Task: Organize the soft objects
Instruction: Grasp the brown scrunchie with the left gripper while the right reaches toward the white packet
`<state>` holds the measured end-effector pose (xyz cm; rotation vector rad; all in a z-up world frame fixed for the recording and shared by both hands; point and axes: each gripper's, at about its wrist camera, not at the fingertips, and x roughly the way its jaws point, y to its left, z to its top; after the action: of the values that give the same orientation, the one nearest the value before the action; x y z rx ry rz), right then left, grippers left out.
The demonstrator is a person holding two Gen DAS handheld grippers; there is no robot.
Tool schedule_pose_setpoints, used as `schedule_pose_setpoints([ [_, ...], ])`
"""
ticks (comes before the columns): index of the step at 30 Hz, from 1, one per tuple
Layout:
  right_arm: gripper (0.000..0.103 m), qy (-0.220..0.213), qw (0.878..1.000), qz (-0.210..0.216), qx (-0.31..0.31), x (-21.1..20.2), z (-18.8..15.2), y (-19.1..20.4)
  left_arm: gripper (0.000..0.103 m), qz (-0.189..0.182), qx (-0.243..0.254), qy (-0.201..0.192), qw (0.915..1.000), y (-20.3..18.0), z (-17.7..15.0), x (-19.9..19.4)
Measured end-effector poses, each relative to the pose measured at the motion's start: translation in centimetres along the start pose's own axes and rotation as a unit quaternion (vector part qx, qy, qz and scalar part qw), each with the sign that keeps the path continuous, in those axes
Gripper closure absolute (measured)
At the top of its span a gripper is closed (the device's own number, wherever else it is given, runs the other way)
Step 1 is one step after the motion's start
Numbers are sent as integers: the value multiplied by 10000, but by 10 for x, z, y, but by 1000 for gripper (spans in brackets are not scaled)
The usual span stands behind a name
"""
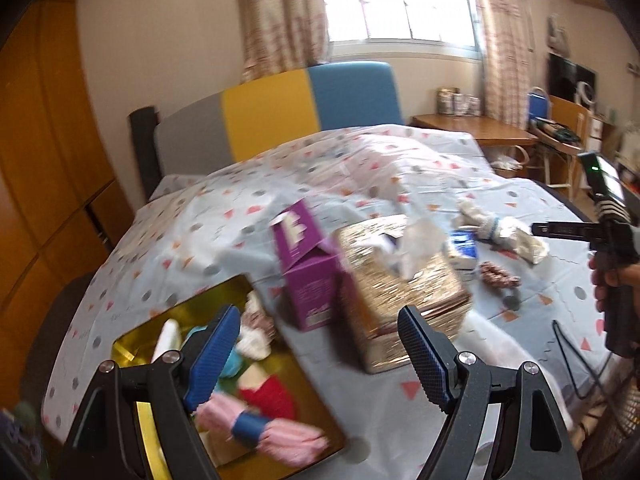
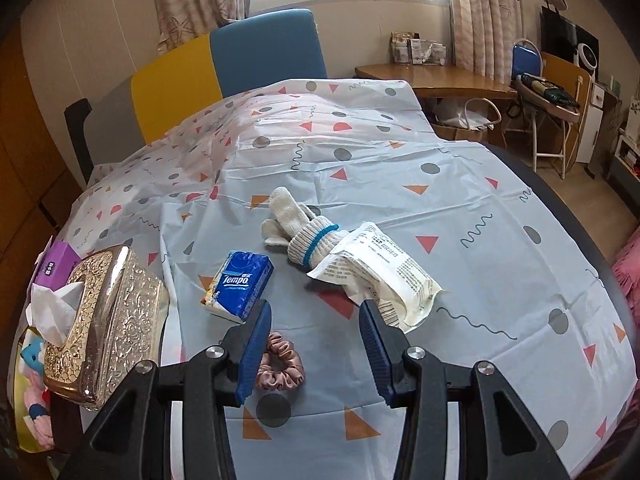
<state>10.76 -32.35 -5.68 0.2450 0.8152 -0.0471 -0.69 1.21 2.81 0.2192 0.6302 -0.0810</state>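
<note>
Left tongs wide apart, empty, right tongs half-open, empty

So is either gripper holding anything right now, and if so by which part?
Nothing is held. The left gripper and the right gripper both stand open and empty above the bed.

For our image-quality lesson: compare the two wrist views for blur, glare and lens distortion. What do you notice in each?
Left wrist view: motion blur smears the gold tissue box and purple carton; the window is blown out white. Right wrist view: sharp, the print on the blue tissue pack is readable; the window is bright but its bars show. Both views: fisheye bending curves the bed cover, with dark corners.
</note>
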Motion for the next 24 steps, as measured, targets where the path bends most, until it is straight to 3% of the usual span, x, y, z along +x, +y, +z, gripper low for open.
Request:
schedule_pose_setpoints([
  [7,57,148,9957,-287,866,0,3,-38,21,-651,591,-187,9960,-55,30,8],
  [13,57,146,9872,-339,1549,-5,5,-68,26,-1338,882,27,9871,-110,49,32],
  [19,57,170,9848,-210,1716,-6,6,-73,48,-1920,1047,667,9735,-174,57,81],
  [24,57,201,9826,-116,1841,-6,6,-78,49,-2056,741,1437,9652,-210,43,142],
])
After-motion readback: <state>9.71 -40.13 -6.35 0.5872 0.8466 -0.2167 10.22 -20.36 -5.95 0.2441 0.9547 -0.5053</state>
